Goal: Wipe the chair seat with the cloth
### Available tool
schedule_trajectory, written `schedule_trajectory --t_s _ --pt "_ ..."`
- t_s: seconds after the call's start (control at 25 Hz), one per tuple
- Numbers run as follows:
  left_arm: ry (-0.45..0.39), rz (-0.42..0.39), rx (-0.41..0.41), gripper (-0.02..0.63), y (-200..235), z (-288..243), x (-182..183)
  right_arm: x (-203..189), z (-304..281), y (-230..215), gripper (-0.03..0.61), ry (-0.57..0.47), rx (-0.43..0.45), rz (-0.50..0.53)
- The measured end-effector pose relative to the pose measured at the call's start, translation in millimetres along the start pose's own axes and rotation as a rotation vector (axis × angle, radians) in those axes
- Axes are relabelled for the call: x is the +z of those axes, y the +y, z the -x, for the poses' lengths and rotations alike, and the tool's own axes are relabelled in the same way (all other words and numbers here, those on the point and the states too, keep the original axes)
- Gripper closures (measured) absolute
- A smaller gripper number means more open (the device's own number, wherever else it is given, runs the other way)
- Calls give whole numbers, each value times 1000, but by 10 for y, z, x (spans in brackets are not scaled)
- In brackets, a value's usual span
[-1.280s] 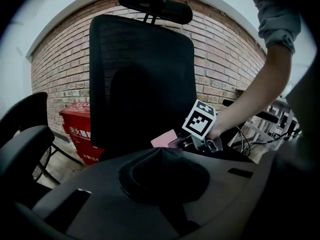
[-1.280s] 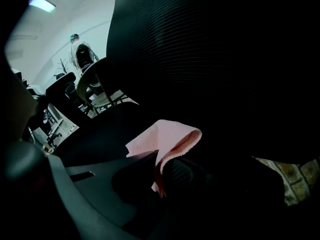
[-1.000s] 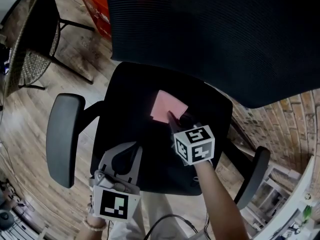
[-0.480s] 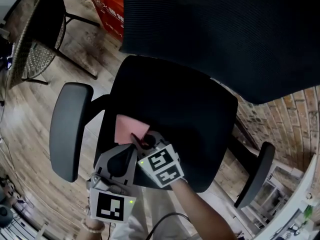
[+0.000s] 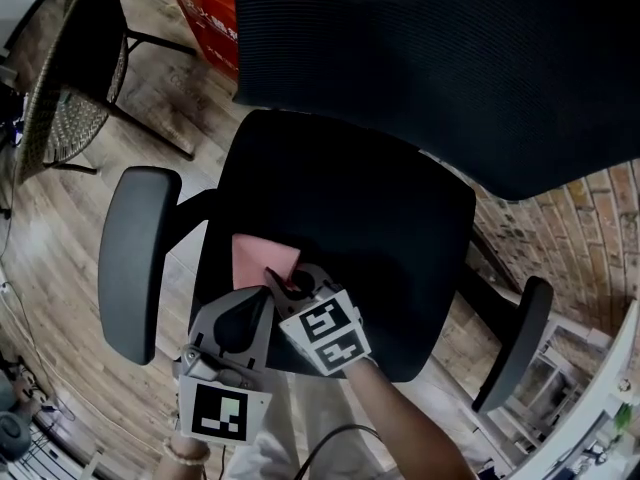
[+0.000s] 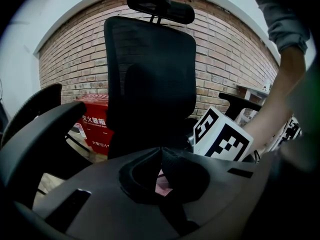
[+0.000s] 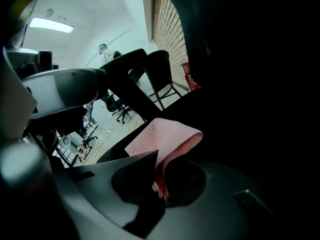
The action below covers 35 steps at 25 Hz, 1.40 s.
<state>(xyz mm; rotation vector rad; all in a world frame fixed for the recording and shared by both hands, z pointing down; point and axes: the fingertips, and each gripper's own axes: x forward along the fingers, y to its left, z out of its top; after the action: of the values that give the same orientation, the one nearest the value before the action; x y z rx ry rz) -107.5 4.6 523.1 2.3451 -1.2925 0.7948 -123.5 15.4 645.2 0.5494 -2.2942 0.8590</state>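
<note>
Gripping one pink cloth (image 5: 262, 258) on the near-left part of the single chair seat (image 5: 380, 228).
Two tools are in view. The right hand-held gripper (image 5: 272, 274) is clamped on the cloth's near edge. The left hand-held gripper (image 5: 262, 298), just beside it, has its jaws together and empty. Only the right gripper view shows the cloth folded into the jaws. The head view shows it flat, extending from them toward the left armrest (image 5: 135, 258).
</note>
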Motion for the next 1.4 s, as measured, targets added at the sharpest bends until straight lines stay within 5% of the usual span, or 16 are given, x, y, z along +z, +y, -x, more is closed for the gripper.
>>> schedule_trajectory --t_s 0.92,1.16,1.4 --pt "-74 -105 -103 595 -453 -740 725 -170 1744 -2552 528 -83 -563 -194" --pt "-74 -112 -114 595 -490 -718 721 -216 1776 -2553 528 -53 -575 -175" --pt "-58 -99 -96 595 -411 -654 591 -283 1529 -2182 528 -21 -495 -140"
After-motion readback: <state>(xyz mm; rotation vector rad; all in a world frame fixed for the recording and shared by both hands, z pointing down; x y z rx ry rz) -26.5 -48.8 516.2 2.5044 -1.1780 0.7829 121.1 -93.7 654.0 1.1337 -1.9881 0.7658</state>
